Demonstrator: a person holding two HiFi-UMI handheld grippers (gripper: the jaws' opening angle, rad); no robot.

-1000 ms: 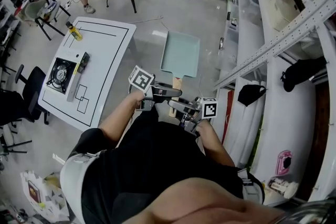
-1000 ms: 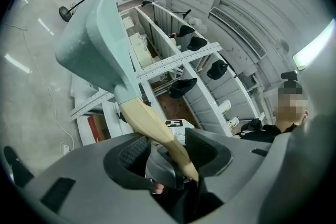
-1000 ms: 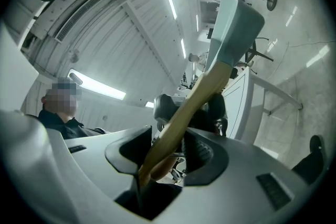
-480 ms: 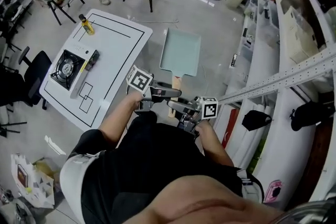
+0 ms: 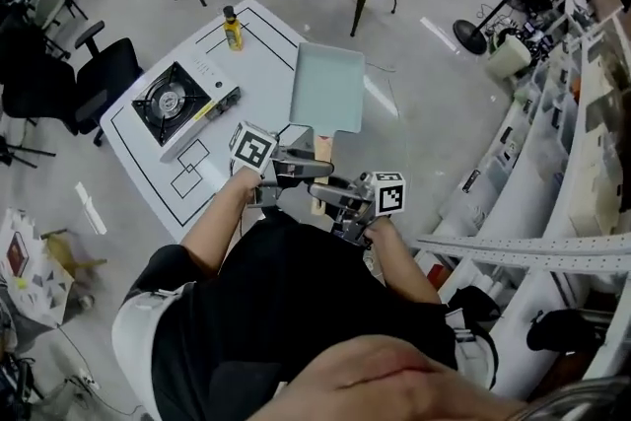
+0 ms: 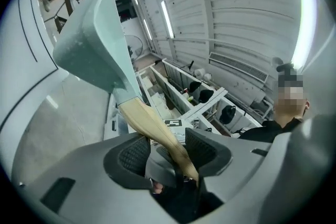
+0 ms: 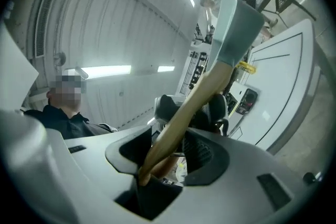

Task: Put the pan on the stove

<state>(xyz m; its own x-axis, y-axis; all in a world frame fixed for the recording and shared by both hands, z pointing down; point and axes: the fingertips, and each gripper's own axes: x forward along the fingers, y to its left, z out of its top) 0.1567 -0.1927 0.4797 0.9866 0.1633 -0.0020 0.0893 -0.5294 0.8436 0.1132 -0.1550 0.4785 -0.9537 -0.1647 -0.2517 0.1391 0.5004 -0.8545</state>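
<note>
Pan (image 5: 328, 86), pale green and rectangular, seen from above in the head view. It is held in the air by its wooden handle (image 5: 320, 151), with its body over the near right edge of a white table (image 5: 261, 54). The left gripper (image 5: 296, 169) and the right gripper (image 5: 337, 200) both grasp the handle, the left one nearer the pan. A stove (image 5: 170, 102) sits on the left part of the table, well apart from the pan. A yellow bottle (image 5: 233, 28) stands at the table's far end.

Left gripper view: the pan (image 6: 92, 34) tilts up and to the left. Its handle (image 6: 149, 126) runs down between the two ribbed pads, and the jaws are clamped on it. Shelves fill the background.

Right gripper view: the pan (image 7: 237, 21) rises toward the upper right. The handle (image 7: 197, 105) passes between this gripper's jaws, which are clamped on it too. The table (image 7: 286, 71) and the stove (image 7: 245, 101) show beyond, to the right.
</note>
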